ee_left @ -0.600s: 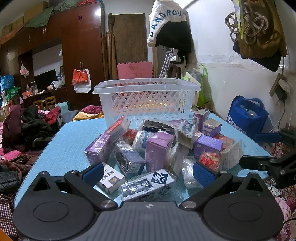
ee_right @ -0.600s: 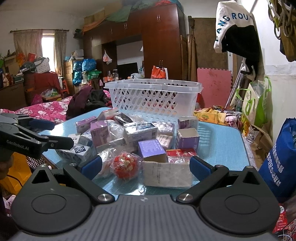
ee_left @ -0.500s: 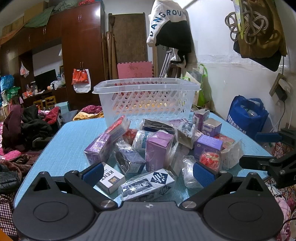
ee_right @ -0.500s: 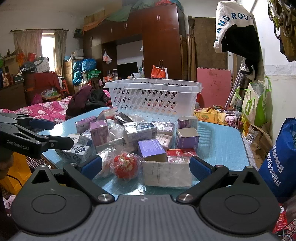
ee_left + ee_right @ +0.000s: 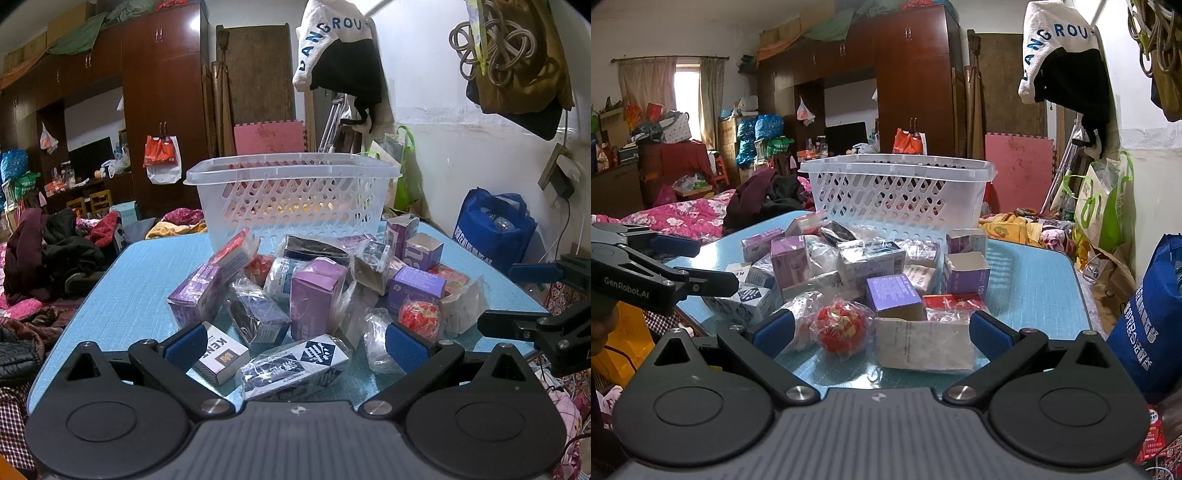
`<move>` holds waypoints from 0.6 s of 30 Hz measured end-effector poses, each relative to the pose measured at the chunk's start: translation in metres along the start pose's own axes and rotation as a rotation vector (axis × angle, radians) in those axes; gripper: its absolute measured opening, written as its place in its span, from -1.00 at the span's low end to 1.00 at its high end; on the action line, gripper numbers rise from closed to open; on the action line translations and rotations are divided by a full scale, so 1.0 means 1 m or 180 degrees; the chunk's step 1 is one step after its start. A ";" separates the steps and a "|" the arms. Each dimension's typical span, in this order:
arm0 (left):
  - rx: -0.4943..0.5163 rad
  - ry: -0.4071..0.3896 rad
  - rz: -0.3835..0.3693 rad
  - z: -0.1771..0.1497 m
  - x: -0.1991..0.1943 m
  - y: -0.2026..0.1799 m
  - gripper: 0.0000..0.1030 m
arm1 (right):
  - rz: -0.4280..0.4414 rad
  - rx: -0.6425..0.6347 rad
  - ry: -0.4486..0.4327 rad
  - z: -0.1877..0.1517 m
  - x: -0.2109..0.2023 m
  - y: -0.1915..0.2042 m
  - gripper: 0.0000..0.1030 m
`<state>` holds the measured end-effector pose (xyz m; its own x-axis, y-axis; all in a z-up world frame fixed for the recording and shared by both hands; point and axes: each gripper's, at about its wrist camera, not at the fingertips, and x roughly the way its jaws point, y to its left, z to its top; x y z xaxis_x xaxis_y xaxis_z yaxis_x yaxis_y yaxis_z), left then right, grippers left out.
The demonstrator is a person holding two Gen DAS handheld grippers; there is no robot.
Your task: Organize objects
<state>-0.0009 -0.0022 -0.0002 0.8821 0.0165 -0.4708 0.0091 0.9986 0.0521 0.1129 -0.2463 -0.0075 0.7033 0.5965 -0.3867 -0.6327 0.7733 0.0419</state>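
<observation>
A heap of small boxes and plastic-wrapped packets lies on a blue table (image 5: 122, 295), in front of a white perforated basket (image 5: 291, 195). My left gripper (image 5: 293, 345) is open and empty at the near edge, over a navy-and-white wrapped box (image 5: 295, 365), with a white "KENT" box (image 5: 221, 352) by its left finger. My right gripper (image 5: 881, 330) is open and empty, facing a red wrapped ball (image 5: 842, 325) and a pale wrapped box (image 5: 923, 343). A purple box (image 5: 894, 295) lies behind them. The basket (image 5: 897, 195) stands behind the heap.
The other gripper shows at each view's side: the right one (image 5: 546, 295) at the table's right edge, the left one (image 5: 657, 273) at the left. A blue bag (image 5: 1152, 317) stands on the floor at the right. Clothes and a bed (image 5: 683, 218) lie beyond the table.
</observation>
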 end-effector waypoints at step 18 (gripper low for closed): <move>-0.0007 0.0033 -0.0025 0.000 0.002 0.001 1.00 | -0.0003 -0.0002 0.0018 -0.001 0.001 0.000 1.00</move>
<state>0.0011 -0.0011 -0.0013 0.8770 0.0092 -0.4804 0.0150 0.9988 0.0465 0.1131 -0.2461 -0.0091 0.7021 0.5945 -0.3919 -0.6323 0.7737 0.0409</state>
